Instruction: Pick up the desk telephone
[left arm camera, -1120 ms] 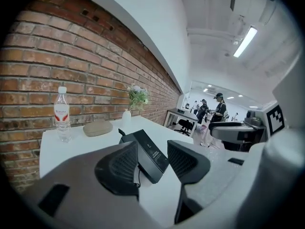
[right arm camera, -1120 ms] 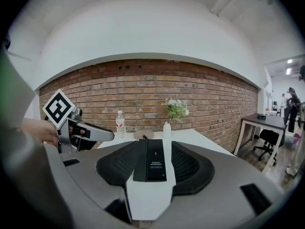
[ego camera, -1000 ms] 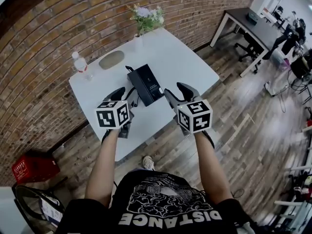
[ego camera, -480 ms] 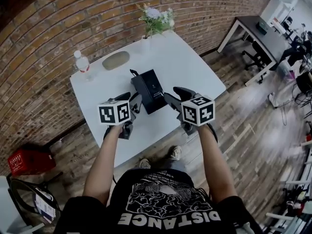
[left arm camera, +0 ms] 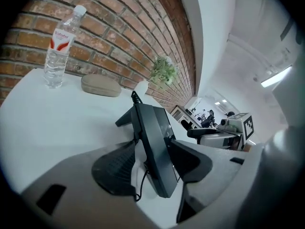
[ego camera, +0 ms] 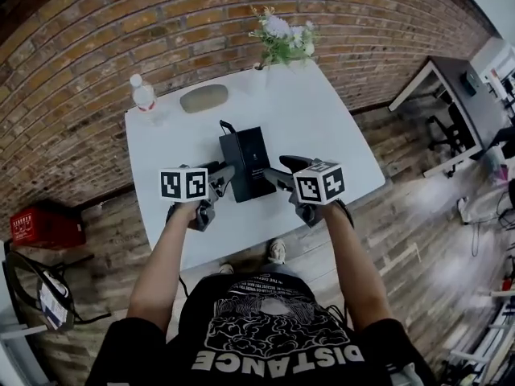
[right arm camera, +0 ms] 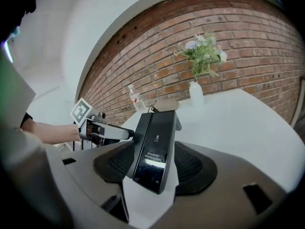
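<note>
So the left gripper (ego camera: 223,173) is on one side, the black desk telephone (ego camera: 248,161) sits toward the front edge of the white table (ego camera: 338,135), and the right gripper (ego camera: 275,173) is on its other side. Both sets of jaws have just been opening and stand apart around its near corners without pinching yet, probably lining up a two-sided lift. Smooth tabletop, brick wall (ego camera: 96,39) behind, wood floor (ego camera: 402,215).

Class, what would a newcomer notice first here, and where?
The black desk telephone at the middle of the white table, with the left gripper and right gripper at its near corners; their jaws have just been opening, the telephone between each pair, ungripped. Then the flowers by the brick wall.
</note>
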The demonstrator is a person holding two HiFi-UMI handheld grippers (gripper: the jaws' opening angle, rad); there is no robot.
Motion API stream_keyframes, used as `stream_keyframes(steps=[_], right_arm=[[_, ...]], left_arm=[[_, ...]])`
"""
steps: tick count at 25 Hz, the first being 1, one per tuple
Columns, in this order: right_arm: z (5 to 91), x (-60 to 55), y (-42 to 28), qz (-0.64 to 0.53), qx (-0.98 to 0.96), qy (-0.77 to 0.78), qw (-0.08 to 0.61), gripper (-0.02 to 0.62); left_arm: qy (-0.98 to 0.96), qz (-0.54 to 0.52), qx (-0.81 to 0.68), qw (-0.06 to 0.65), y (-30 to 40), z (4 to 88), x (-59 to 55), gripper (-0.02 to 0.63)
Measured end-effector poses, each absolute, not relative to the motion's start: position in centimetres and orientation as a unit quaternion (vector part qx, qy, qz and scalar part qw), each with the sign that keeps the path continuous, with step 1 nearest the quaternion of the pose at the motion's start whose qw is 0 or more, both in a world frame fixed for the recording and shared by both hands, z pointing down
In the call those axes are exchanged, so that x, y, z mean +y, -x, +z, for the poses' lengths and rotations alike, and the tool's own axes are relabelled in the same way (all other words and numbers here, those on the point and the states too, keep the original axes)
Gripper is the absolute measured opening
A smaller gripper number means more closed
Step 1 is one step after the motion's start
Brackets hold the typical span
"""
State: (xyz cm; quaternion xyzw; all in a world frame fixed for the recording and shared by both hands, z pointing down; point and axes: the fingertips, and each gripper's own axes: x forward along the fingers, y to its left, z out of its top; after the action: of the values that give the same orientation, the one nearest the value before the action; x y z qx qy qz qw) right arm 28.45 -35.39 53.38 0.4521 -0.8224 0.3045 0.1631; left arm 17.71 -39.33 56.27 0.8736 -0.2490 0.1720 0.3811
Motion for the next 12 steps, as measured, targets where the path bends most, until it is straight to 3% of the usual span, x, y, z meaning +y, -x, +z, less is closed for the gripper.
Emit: stream_keyframes(steps=[12], right_arm=[[58.6, -38.5, -27.3, 0.391, -0.842, -0.332, 0.166, 0.284]], left_arm=[[-0.854, 0.131, -0.243, 0.440, -20.3, 58.1, -40.1, 0.219]])
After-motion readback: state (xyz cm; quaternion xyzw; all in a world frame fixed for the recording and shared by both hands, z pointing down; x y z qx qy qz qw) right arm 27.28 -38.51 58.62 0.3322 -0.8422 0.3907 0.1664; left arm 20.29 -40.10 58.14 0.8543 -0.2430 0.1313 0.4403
